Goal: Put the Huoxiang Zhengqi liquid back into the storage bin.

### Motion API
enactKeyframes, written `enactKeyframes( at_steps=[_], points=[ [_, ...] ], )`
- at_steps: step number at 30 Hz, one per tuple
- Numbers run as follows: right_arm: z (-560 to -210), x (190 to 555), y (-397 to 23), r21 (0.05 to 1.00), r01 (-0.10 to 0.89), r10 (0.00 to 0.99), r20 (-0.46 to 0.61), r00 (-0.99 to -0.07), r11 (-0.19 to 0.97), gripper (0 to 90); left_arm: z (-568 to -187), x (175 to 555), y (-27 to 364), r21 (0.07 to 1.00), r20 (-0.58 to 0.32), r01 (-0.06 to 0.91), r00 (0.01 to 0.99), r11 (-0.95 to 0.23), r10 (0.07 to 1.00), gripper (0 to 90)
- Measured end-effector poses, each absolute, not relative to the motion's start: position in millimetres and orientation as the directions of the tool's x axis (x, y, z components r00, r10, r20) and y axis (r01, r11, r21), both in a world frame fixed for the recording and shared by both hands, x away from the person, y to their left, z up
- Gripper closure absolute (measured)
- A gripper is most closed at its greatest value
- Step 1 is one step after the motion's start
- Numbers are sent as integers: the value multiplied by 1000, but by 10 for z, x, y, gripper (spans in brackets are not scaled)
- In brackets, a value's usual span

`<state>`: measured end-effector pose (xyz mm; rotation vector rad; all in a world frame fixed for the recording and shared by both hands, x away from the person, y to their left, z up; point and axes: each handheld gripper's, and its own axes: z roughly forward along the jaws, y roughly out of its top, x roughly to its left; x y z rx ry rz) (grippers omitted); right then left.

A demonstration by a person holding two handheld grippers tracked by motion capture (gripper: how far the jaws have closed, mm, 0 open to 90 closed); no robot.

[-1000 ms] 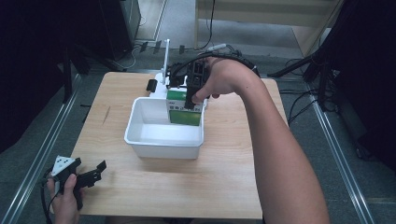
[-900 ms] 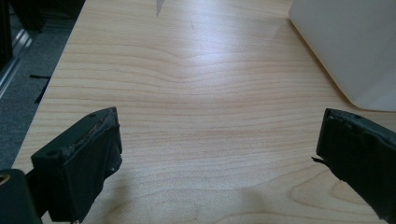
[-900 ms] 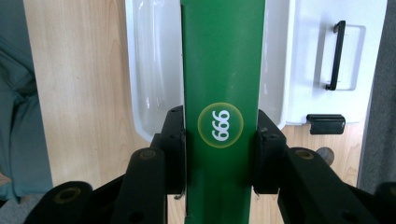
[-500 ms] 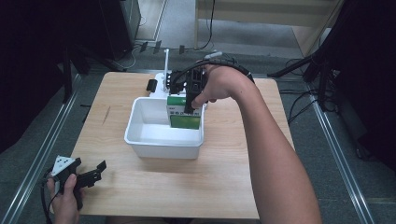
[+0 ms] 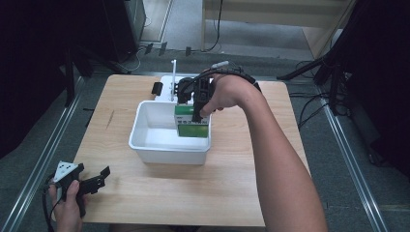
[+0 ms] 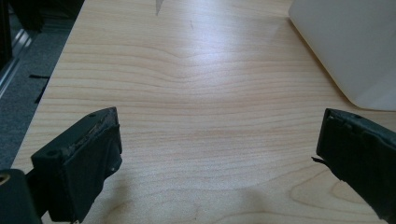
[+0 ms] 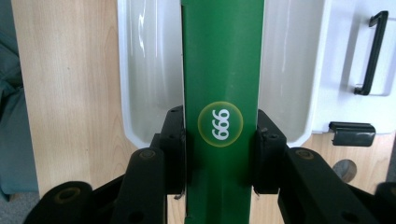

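Right gripper [image 7: 219, 140] clamps both narrow sides of the tall green cardboard box [image 5: 192, 121], upright at the right far end of the white rectangular plastic tub [image 5: 145, 145], open room leftward. Left gripper [image 6: 219, 154] hovers, jaws apart, over bare wooden table [image 5: 232, 193] near-left.

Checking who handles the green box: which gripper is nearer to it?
Right. The right gripper clamps the green box over the white tub; the left gripper sits open at the table's near left corner.
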<state>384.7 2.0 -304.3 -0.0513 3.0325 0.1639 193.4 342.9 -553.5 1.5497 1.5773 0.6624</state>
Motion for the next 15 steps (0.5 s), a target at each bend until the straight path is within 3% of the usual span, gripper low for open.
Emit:
enactKeyframes(
  at_steps=[15],
  points=[
    [-3321, 3892, 17, 106, -46, -37, -90, -995, 993, 646, -5534, 1933, 3429, 824, -180, 557, 84, 104, 980, 11]
  ],
)
